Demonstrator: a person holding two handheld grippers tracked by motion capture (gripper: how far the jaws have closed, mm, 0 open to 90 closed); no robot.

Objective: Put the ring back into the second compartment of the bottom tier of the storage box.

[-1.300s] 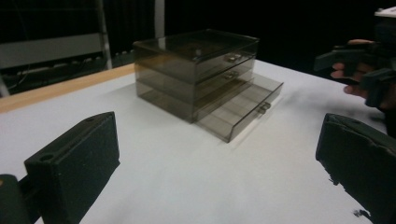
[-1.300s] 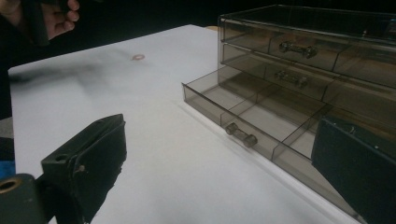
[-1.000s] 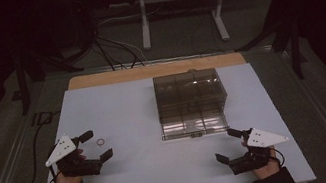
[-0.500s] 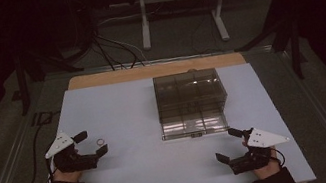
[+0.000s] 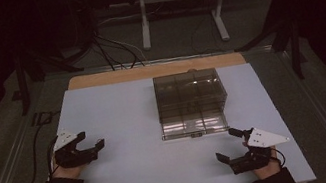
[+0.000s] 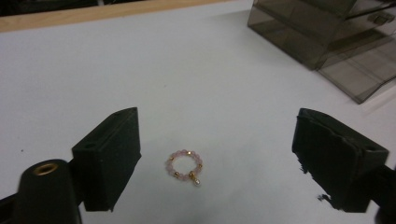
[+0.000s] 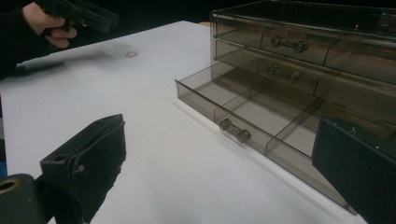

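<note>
Left gripper [image 6: 215, 158] jaws apart, pink bead ring [image 6: 185, 165] between them, untouched | right gripper [image 7: 215, 172] jaws apart | smoky drawer box [image 7: 299, 70], bottom drawer [image 7: 261, 112] open

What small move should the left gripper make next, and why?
Probably lower the left gripper straight down and close on the bead ring: the ring lies flat on the white table between the open jaws, untouched, and the bottom drawer already stands pulled out.
</note>
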